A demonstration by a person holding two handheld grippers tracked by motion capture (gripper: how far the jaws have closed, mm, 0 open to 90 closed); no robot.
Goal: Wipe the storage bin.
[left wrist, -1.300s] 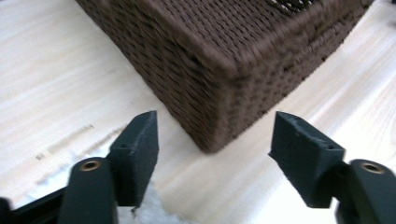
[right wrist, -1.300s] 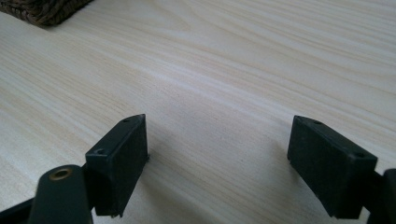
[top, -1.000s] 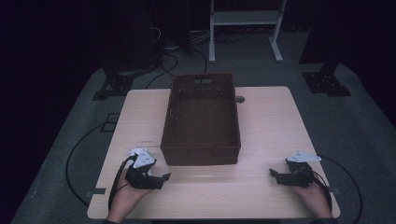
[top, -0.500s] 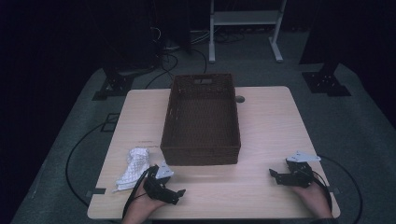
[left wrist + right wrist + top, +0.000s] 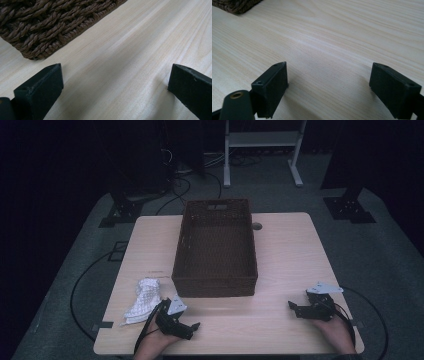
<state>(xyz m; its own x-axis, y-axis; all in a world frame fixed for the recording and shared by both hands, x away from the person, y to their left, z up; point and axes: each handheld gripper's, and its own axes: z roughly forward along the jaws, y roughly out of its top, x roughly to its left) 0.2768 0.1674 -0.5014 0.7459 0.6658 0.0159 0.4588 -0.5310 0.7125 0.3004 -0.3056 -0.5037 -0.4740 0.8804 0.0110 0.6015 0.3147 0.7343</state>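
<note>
Left gripper (image 5: 192, 327) low over the table (image 5: 285, 250), jaws just opened wide, nothing between them. White knit cloth (image 5: 142, 299) lies crumpled just to its left, apparently let go there. Wicker basket (image 5: 216, 247) just ahead. Right gripper (image 5: 291, 306) parked wide open, empty, well apart.

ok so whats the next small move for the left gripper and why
Probably swing the left gripper back toward the white cloth and close on it. The cloth lies crumpled on the table outside the brown wicker basket, just left of that gripper. Its jaws have just been opening and stand wide over bare wood with nothing between them, so it looks free to regrasp.
</note>
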